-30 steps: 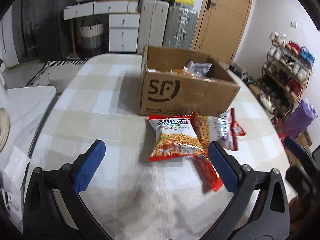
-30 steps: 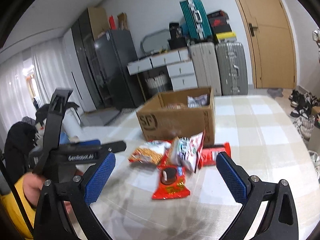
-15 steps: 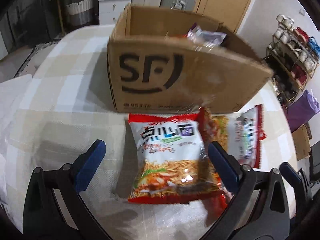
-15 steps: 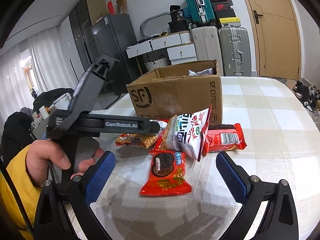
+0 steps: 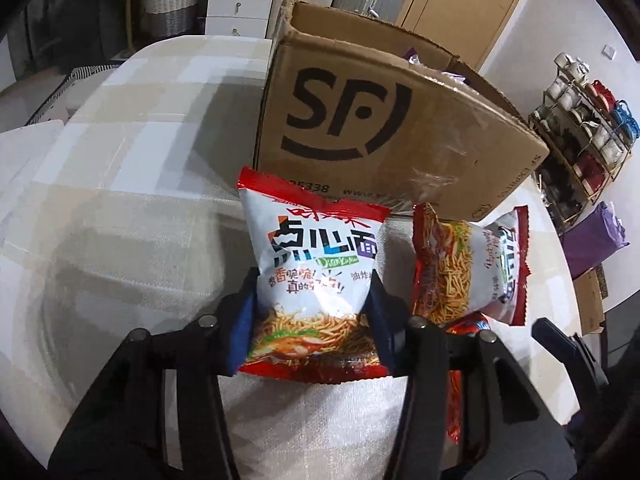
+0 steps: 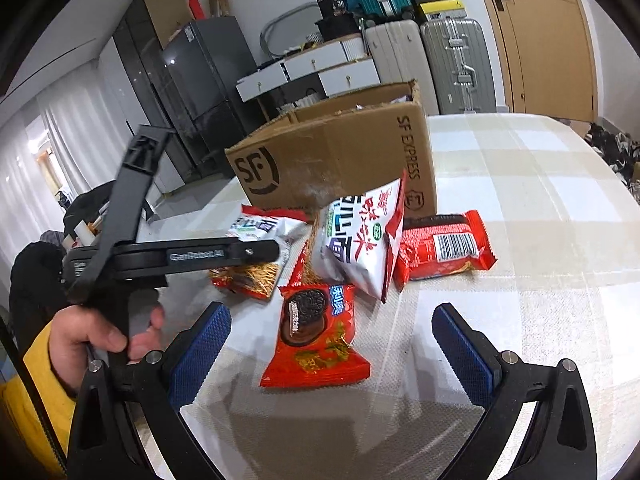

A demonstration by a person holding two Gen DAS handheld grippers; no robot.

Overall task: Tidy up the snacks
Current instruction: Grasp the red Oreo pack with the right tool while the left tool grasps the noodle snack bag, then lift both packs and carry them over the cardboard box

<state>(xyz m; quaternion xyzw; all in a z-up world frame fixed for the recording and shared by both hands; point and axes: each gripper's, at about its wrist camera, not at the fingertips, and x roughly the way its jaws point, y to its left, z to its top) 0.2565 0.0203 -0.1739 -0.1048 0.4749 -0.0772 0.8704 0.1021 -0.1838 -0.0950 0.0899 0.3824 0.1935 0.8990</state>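
Note:
My left gripper (image 5: 312, 312) is shut on a white and red noodle snack bag (image 5: 312, 264), holding it by its sides in front of the brown SF cardboard box (image 5: 384, 136). The same bag shows in the right wrist view (image 6: 256, 256) under the left gripper's body. A second noodle snack bag (image 5: 472, 268) lies to its right, also in the right wrist view (image 6: 360, 236). My right gripper (image 6: 332, 344) is open above a red chocolate cookie pack (image 6: 316, 336). A red wafer pack (image 6: 442, 250) lies by the box (image 6: 340, 156).
The checked table (image 6: 520, 184) has its round edge at the right. Some packets lie inside the box. Suitcases (image 6: 456, 60), white drawers and a dark fridge (image 6: 200, 92) stand behind. A shoe rack (image 5: 584, 128) stands to the right.
My left gripper moved forward to the noodle snack bag and shut on it. My right gripper came closer to the snacks and stayed open.

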